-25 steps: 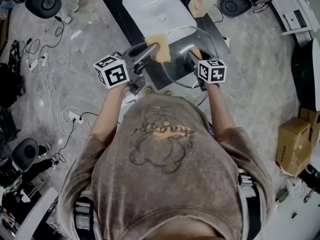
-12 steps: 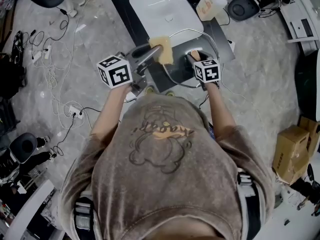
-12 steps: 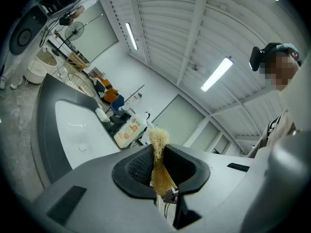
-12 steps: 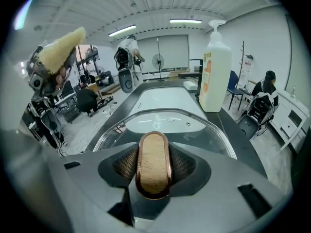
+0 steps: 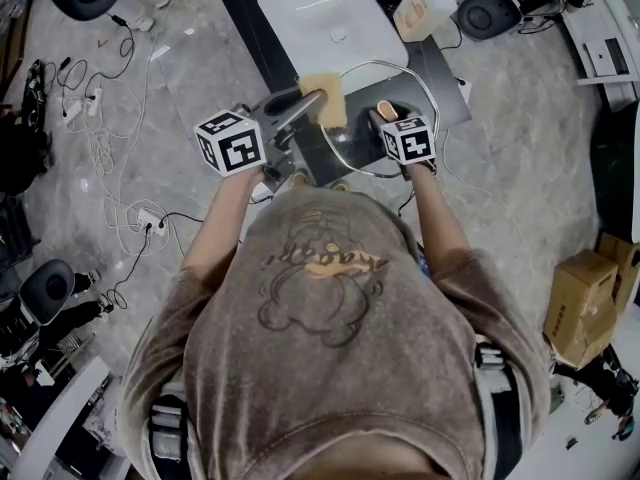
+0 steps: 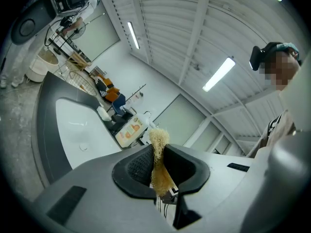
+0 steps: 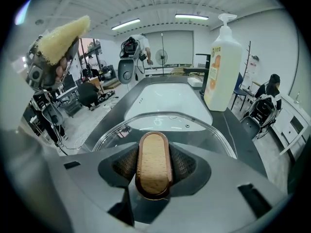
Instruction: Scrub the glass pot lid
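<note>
While the left tongs pinch a yellow scrub pad in a narrow grip, the right tongs clamp the wooden knob of the glass pot lid over the dark tabletop. The pad hangs near the lid's 10 o'clock rim, seemingly apart from it. A white basin lies at 12 o'clock and a soap bottle at 1. Hard scrubbing could twist the smooth knob loose, so the lid could drop.

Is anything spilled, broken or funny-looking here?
Nothing looks spilled or broken. The right gripper holds the glass lid by its wooden knob, and the left gripper pinches the yellow scrubber.
</note>
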`<state>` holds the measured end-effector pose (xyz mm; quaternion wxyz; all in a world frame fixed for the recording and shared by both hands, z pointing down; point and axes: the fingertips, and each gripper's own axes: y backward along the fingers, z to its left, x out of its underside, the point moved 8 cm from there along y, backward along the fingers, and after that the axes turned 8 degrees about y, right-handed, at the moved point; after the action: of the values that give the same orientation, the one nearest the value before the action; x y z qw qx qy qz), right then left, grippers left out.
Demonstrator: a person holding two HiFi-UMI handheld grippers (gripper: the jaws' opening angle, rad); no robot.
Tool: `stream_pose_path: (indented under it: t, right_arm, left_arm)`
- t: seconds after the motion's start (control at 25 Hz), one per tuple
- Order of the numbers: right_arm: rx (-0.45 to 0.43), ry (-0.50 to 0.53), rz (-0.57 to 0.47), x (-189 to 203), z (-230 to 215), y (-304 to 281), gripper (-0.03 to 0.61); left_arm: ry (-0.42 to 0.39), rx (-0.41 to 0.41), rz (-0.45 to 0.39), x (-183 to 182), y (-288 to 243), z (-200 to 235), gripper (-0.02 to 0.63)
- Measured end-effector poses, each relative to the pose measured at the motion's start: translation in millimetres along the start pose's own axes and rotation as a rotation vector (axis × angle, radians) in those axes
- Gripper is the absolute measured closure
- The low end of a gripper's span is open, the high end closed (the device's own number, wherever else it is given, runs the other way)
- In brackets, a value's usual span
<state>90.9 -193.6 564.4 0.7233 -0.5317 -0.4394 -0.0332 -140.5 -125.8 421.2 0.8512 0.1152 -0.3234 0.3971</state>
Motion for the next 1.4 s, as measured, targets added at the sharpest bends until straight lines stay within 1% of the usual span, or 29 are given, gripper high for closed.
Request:
stream_pose_path:
  t: [0.12,0.28,0.44,0.64,0.84,1.04,1.2,1.28,1.4]
  right_arm:
    - [-0.003,0.006,-0.001,-1.4,-0.2,-0.9,0.402]
    - [-0.001,0.041,0.018,-6.0,1.1,1.4,0.399]
    - [-0.004,0.021,-0.022,-16.0,-0.9,11.7,0.393]
    - [0.023,-0.031,-0.131,-36.9,-10.8,39.1,0.393]
    - [0.067,-0.076,-0.271,-54.9,-16.9,89.6,0.395]
    - [0.134,-0.133,-0.394,-57.1,-16.9,146.7,0.399]
    - [0.188,-0.176,-0.478,-54.2,-8.2,182.4,0.414]
    - [0.207,-0.189,-0.529,-53.7,-2.5,195.8,0.423]
    - [0.231,-0.208,-0.606,-51.4,5.2,207.7,0.442]
  left_arm:
    - [0.001,0.003,0.004,-1.0,-1.5,1.4,0.545]
    - [0.001,0.008,0.011,-1.4,-2.5,1.6,0.545]
    - [-0.009,0.018,0.022,-1.5,-4.6,2.1,0.545]
    - [-0.039,0.024,0.039,-3.4,-13.5,3.1,0.545]
    - [-0.072,0.039,0.064,-3.3,-24.1,-1.9,0.545]
    - [-0.115,0.052,0.082,-5.4,-29.4,-9.8,0.545]
    - [-0.144,0.065,0.096,-9.0,-32.4,-16.6,0.545]
    - [-0.174,0.064,0.096,-11.5,-33.4,-20.0,0.545]
    - [-0.275,0.014,0.085,-14.8,-34.4,-24.1,0.545]
